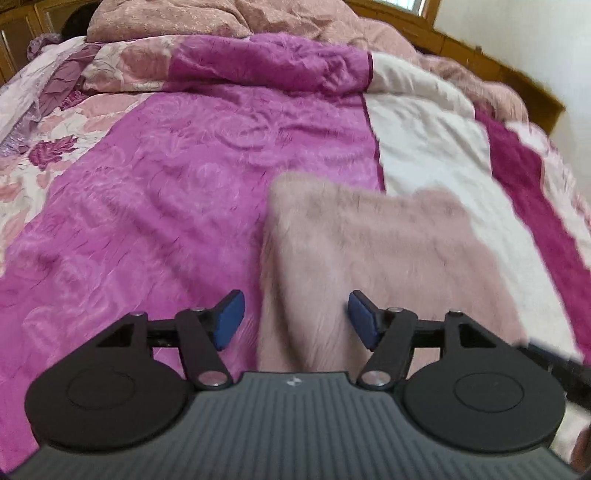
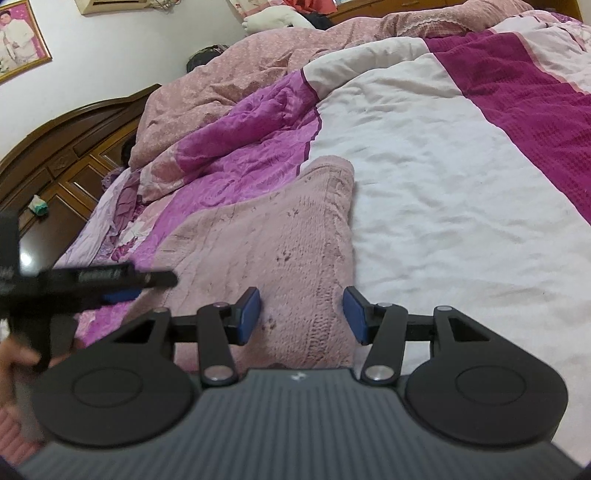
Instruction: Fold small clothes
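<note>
Bed quilt (image 1: 155, 206), pink sweater (image 2: 266, 243), spread claws

Setting: home bedroom. Evidence: large bed covered by a magenta, white and floral-pink patchwork bedspread (image 1: 192, 177); rumpled pink quilt (image 2: 236, 70) heaped toward the head end; carved dark wooden headboard (image 2: 62, 147) with panelled sections; framed portrait photograph (image 2: 18, 40) hung on the white wall; window corner (image 1: 424, 7) visible beyond the bed frame in the left wrist view.
</note>
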The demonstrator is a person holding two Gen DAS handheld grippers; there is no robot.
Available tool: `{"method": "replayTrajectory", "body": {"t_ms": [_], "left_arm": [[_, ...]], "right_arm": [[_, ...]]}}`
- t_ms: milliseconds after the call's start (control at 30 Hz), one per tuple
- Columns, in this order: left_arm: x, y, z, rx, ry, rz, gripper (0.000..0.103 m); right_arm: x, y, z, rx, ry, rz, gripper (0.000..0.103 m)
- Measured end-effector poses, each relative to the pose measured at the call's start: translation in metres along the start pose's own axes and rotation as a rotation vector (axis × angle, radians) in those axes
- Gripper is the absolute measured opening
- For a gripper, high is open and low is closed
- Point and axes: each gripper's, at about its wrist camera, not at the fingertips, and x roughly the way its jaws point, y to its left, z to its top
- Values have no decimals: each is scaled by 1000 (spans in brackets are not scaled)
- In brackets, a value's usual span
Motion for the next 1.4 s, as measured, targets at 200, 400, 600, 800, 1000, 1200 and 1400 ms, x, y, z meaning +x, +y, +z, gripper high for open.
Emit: {"method": "replayTrajectory", "body": {"t_ms": [200,400,600,800,1000,1200,1400], "left_arm": [[-5,10,-16,81,15,160,78],[-13,15,-15,42,20,132,78],[-18,17,-10,-60,59,-38,83],[-5,26,-8,-150,76,-44,86],[13,34,-10,-211,114,-96,92],[27,38,-15,-264,136,-179,93],[33,31,-21,-283,96,-263,70]], "right_arm": [[-4,8,-1,5,10,27,53],[5,14,-11,-92,62,-47,56],[-1,3,1,-36,94,-23,58],[3,-6,21,25,65,-1,77],[34,-16,21,55,170,48,77],[58,-23,17,108,221,134,79],[76,-24,23,150,240,208,70]]}}
